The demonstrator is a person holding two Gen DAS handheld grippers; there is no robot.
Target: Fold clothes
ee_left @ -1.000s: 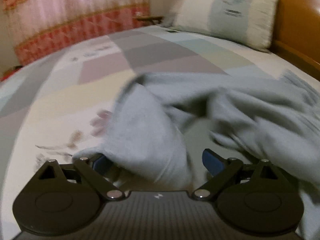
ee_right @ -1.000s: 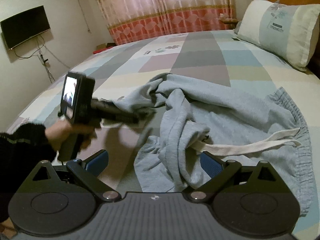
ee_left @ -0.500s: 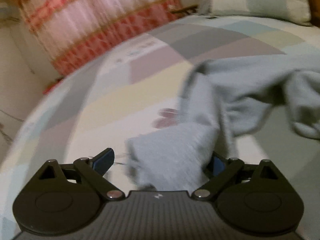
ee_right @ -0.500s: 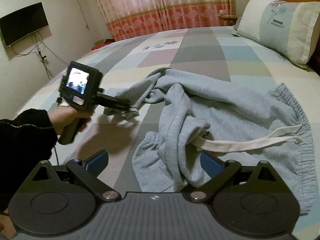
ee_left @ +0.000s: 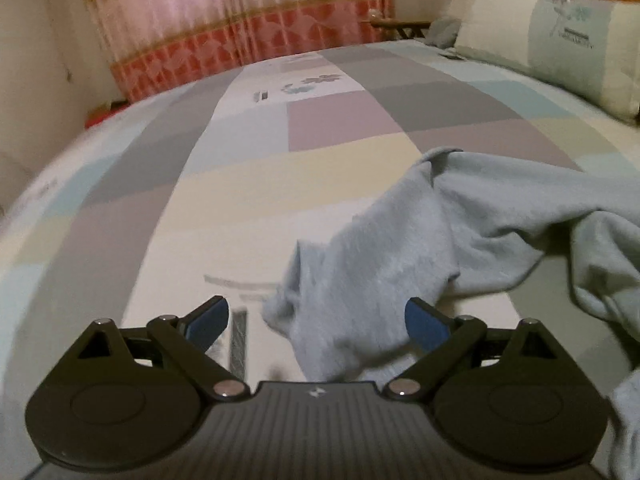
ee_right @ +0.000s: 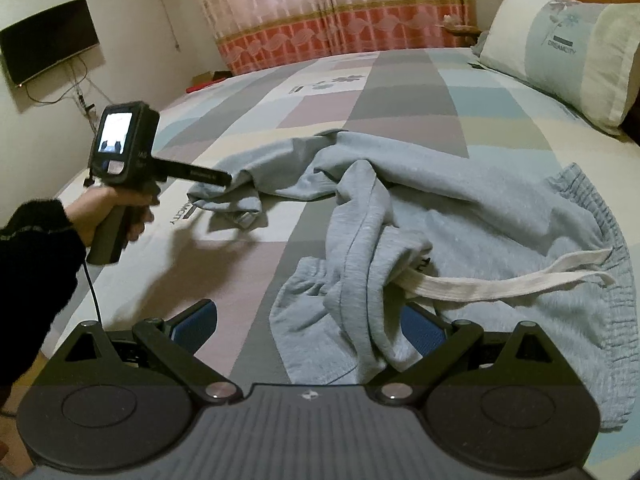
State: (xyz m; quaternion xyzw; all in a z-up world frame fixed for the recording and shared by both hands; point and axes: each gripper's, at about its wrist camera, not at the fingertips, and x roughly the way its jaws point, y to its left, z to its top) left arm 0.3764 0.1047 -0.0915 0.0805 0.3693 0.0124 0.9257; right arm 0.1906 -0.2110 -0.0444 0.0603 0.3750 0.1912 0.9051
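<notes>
Left gripper (ee_left: 316,322): blue-padded fingers (ee_left: 208,322) spread wide, grasping nothing. Cuff end of one leg of the grey sweatpants (ee_left: 400,272) lying loose between them, closer to the right pad; contact with that pad hard to confirm through the motion blur. Seen from the right wrist camera, the same gripper's tip at the leg's cuff, where the cloth bunches and casts a shadow on the sheet; possibly slightly off the bed there.

Right gripper (ee_right: 308,326): fingers (ee_right: 194,324) likewise parted, nothing clamped. A crumpled fold of the second trouser leg between the pads, bunched against the right one.

Sweatpants (ee_right: 460,216) sprawled unfolded across the patchwork bedsheet (ee_right: 400,92), near the foot-side edge. Elastic waistband (ee_right: 600,216) toward the right, gathered and rumpled. White drawstring (ee_right: 500,284) trailing flat across the cloth from the middle bunch out to the waistband. One leg stretched left toward the left gripper, the other heaped in the centre.

Left hand (ee_right: 108,212) wrapped round the gripper handle, dark sleeve (ee_right: 36,264) at the wrist, small lit screen (ee_right: 114,132) on the gripper's back, cable hanging below.

Pillow (ee_right: 560,48) at the bed's far right. Pink and red curtain (ee_right: 332,12) behind. Wall-mounted television (ee_right: 48,44) at left.
</notes>
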